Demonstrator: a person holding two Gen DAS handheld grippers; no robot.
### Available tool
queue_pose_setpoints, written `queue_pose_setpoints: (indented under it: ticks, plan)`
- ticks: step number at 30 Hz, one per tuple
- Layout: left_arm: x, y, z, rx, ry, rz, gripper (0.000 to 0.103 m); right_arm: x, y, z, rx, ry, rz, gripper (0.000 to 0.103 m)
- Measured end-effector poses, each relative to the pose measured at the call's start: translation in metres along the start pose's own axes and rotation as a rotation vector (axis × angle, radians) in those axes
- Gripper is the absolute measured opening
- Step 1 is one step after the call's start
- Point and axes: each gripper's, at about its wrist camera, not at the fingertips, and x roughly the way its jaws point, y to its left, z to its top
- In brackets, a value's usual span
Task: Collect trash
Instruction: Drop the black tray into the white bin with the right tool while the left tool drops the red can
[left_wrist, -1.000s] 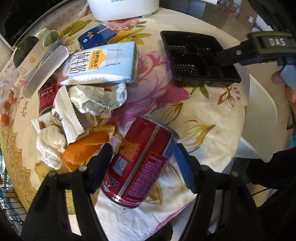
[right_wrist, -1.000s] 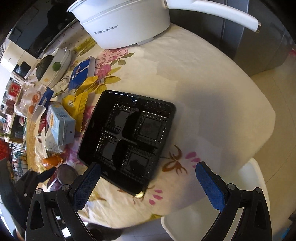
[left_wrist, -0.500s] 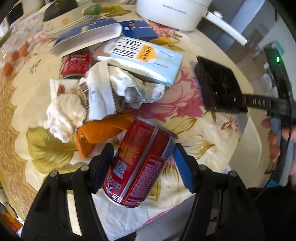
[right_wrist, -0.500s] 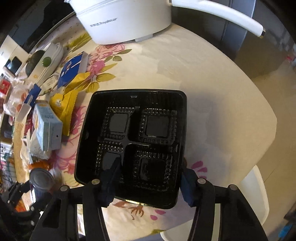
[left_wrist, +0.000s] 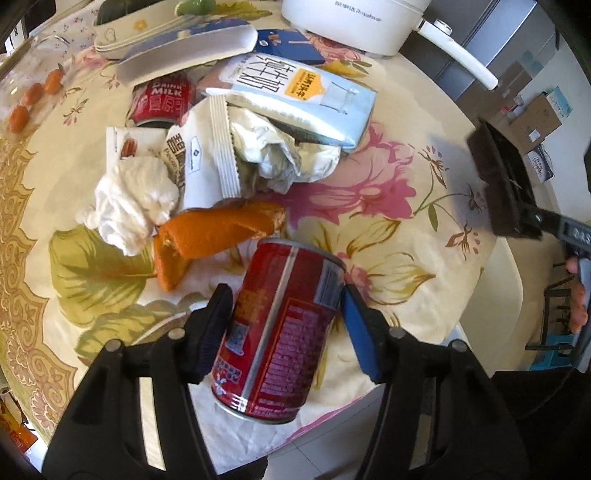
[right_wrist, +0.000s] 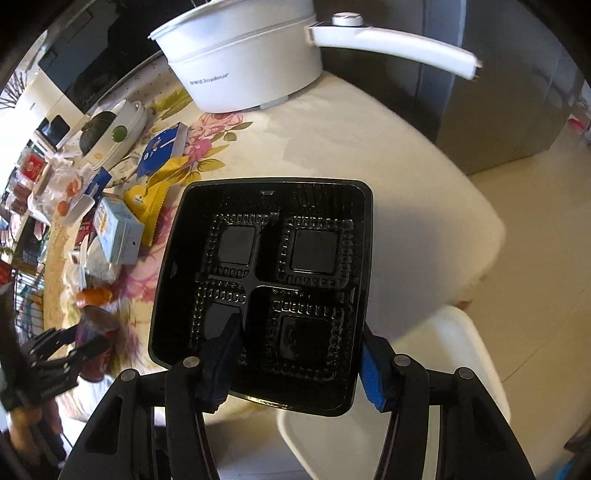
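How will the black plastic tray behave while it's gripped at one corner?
The black plastic tray, thin-walled and empty, is probably light but may flex. The right gripper clamps one near corner only, so it could droop or twist. Its glossy surface looks slippery.

The can (left_wrist: 279, 328) is showing glossy printed metal with a bare silvery rim. The tray (right_wrist: 266, 284) is looking like shiny black plastic, ribbed around its four wells. The cloth (left_wrist: 388, 206) covering the bench is lying matt and faintly creased. The tissue (left_wrist: 129, 199) is looking soft and crumpled, the peel (left_wrist: 218, 229) dull and pitted, and the pot (right_wrist: 243, 62) is gleaming as smooth white plastic.
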Motion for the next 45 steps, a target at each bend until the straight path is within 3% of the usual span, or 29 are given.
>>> queue_pose_setpoints:
  ticks: [5,11,14,24,28,31,33,39,45]
  plan:
    - [-0.002,0.002,-0.005,0.001,0.069,-0.003,0.064,-0.016,-0.026,-0.020,0.012,-0.005,0.005,0.058]
    - [-0.015,0.003,-0.021,0.017,0.078,-0.004,0.064,-0.028,-0.056,-0.044,0.024,0.005,-0.010,0.058]
    - [-0.017,-0.001,-0.022,0.023,0.081,0.005,0.056,-0.025,-0.064,-0.051,0.031,0.023,-0.019,0.058]
    - [-0.042,-0.031,-0.027,0.050,-0.016,-0.018,0.055,-0.009,-0.090,-0.089,-0.018,0.140,-0.068,0.058]
    - [-0.053,-0.048,-0.030,0.067,-0.037,-0.059,0.055,0.006,-0.099,-0.100,-0.022,0.195,-0.073,0.058]
    - [-0.054,-0.061,-0.028,0.099,-0.055,-0.040,0.054,0.017,-0.102,-0.104,-0.017,0.226,-0.053,0.064]
    - [-0.056,-0.065,-0.017,0.107,-0.072,-0.050,0.054,0.019,-0.106,-0.104,-0.007,0.228,-0.061,0.086]
    - [-0.068,-0.100,-0.011,0.173,-0.142,-0.129,0.054,0.005,-0.123,-0.104,0.025,0.192,-0.069,0.087]
    - [-0.057,-0.163,-0.021,0.313,-0.115,-0.225,0.054,-0.009,-0.139,-0.106,0.062,0.169,-0.085,0.087]
